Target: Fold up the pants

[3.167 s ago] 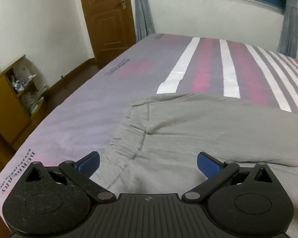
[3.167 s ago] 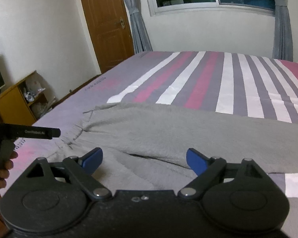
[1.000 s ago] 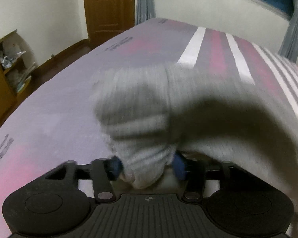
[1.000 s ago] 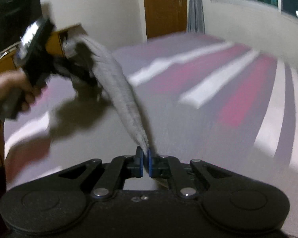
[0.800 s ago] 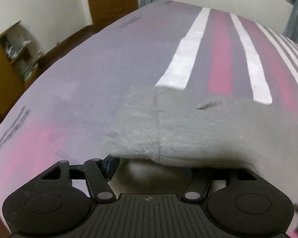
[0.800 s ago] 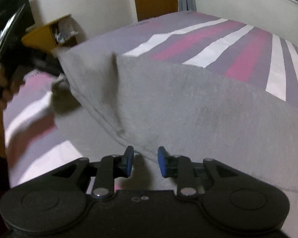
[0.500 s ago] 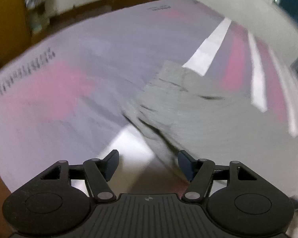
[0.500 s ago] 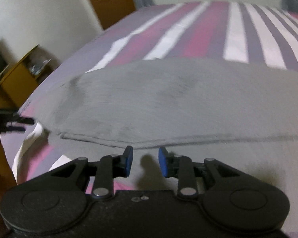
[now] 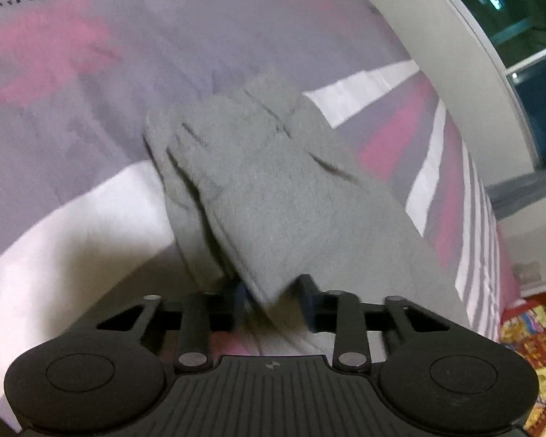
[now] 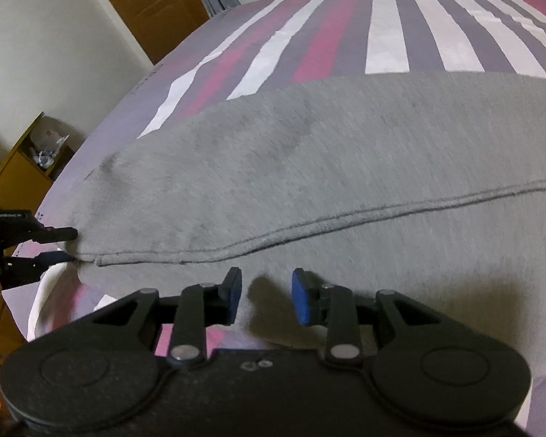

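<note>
— Grey knit pants point(image 10: 345, 167), soft jersey cloth, lie across your bed's striped sheet point(image 10: 386, 25), the one with pink, white and purple bands. Where are your tools?

— Your right black two-finger gripper point(image 10: 265, 296) sits at the near edge of the pants, over the lower layer of cloth just below the stitched hem line. Its blue-padded jaws stand partly apart, and nothing is between them.

— And the other one?

— Your left black two-finger gripper point(image 9: 273, 302) is at the pants' left corner. A folded flap of the grey cloth runs down between its jaws, which are drawn in close around it. In the right wrist view you see that same gripper point(image 10: 60, 245) with its fingers on either side of the corner, one above and one below.

— What else is around the pants?

— Beyond the pants on the left stand a brown wooden door point(image 10: 145, 3) and a yellow wooden shelf unit point(image 10: 22, 171).
</note>
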Available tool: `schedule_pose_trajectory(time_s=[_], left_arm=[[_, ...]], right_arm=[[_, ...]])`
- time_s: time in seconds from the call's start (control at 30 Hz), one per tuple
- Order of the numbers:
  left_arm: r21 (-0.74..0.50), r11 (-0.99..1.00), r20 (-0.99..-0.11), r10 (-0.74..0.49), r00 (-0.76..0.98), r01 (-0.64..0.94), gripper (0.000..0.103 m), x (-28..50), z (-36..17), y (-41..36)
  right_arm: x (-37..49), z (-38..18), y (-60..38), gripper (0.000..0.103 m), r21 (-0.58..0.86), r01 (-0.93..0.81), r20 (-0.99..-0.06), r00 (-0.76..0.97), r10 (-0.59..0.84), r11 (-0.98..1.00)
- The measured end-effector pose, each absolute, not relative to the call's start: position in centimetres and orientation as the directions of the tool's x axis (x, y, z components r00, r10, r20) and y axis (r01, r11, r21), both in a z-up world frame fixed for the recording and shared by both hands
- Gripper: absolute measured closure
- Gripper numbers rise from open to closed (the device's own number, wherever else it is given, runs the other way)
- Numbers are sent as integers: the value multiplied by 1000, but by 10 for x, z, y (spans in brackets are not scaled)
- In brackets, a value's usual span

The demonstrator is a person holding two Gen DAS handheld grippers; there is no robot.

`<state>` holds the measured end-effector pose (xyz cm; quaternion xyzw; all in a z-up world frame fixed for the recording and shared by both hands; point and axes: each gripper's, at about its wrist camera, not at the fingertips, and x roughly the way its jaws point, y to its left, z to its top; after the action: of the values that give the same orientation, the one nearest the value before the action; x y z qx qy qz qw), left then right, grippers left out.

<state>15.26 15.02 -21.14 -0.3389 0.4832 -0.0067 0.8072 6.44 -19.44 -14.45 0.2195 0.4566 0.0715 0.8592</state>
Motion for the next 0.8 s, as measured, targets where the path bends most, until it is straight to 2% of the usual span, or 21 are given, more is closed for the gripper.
schedule_pose_trajectory(time_s=[0.1,0.23,0.37,0.4,0.43,0.57,0.67,0.8], left_arm=[[-559,763,-763,-323,559,-323,89,157,-212,150],[-548,786,-752,-314,580,-285,91,161,-208,147],[-537,798,-756,-311,576,-273,91,165,-206,151],[-534,798,-759,-309,572,-278,91,167,-207,152],[-532,798,-761,-305,573,-283,91,168,-206,154],[-545,793,-732,-292,615,-272,91,170,-191,164],[-540,806,-714,-288,638,-241,91,163,-177,177],[-501,830,-742,-267,615,-244,91,155,-190,187]], right_arm=[[65,-147,-198,71,461,103,-750,575,325,882],[74,-157,-212,70,551,203,-723,601,341,810],[87,-176,-231,70,687,333,-661,655,366,646],[91,-181,-232,86,701,349,-656,659,369,622],[94,-183,-231,95,688,361,-668,654,355,630],[79,-152,-212,97,624,258,-653,690,311,738],[54,-126,-200,97,615,169,-623,704,342,770],[36,-138,-180,97,571,129,-662,658,361,811]])
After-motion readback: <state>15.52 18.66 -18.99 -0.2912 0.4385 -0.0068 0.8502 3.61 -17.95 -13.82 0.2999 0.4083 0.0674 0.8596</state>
